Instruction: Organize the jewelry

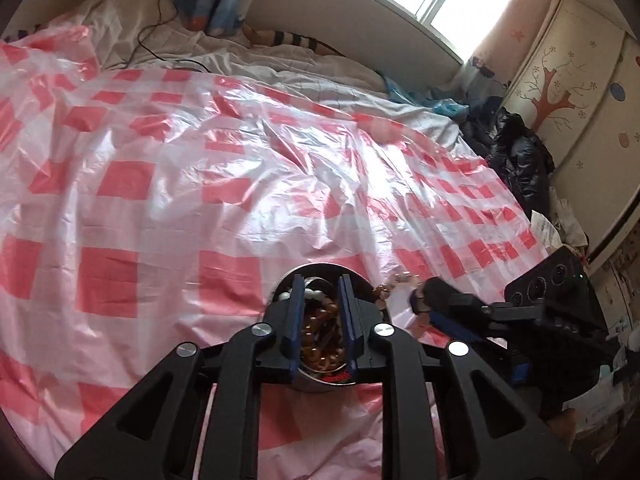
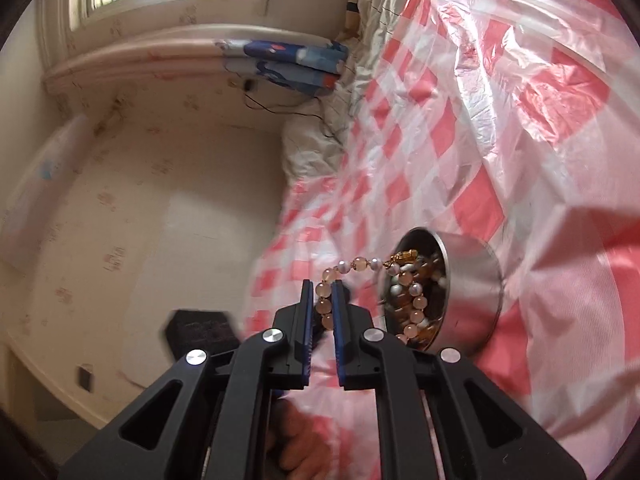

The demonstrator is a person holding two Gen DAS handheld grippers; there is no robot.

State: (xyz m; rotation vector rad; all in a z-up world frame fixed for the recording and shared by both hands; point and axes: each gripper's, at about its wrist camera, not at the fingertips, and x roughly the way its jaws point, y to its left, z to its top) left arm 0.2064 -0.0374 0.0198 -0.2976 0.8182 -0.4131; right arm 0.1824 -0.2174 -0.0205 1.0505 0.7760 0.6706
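A round steel tin (image 2: 472, 292) full of beaded jewelry sits on the pink checked plastic sheet (image 1: 200, 184). In the left wrist view my left gripper (image 1: 321, 284) stands over the tin (image 1: 320, 270), its jaws a little apart around amber beads (image 1: 320, 332); I cannot tell whether they pinch anything. My right gripper (image 2: 323, 288) is shut on a peach and pearl bead strand (image 2: 360, 266) that runs from its fingers into the tin. The right gripper also shows in the left wrist view (image 1: 424, 294), at the tin's right.
The sheet covers a bed with white bedding (image 1: 280, 60) behind it. A black jacket (image 1: 516, 152) and a painted cabinet (image 1: 572, 92) stand at the right. A black cable (image 1: 160, 40) lies across the bedding. A folded blue cloth (image 2: 288, 64) lies by the wall.
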